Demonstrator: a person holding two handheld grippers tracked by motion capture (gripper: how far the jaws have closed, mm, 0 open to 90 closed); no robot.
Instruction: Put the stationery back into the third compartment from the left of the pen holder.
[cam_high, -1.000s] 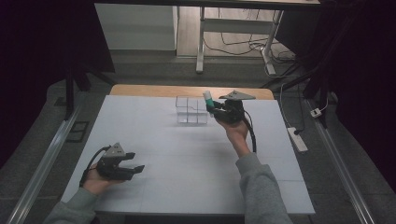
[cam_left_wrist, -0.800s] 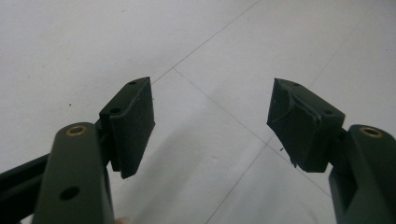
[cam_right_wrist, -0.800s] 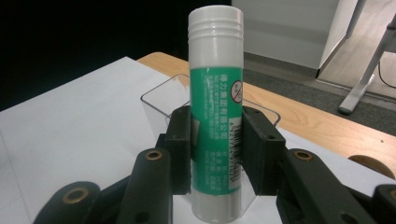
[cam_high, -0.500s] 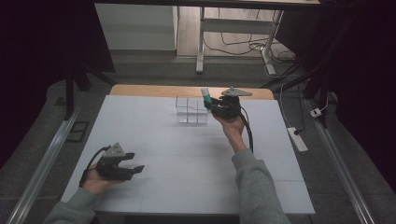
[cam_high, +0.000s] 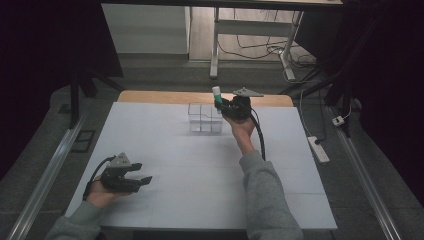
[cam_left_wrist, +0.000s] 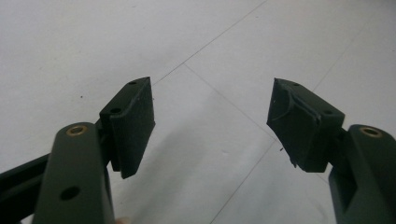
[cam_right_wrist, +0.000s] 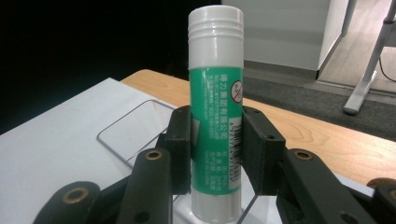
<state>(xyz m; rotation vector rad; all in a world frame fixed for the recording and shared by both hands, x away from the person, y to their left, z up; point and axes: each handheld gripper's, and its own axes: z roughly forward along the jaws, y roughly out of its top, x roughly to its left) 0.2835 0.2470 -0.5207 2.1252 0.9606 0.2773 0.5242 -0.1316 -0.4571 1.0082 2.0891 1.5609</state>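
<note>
Glue stick clamped upright in your right gripper over clear divided box; misaligned descent risks striking divider; left gripper jaws apart, empty

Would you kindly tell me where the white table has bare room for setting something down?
The white table is bare between the open left gripper and the clear plastic divided box, and along its near edge. It is crowded at the box, where the right gripper holds the green glue stick.
</note>
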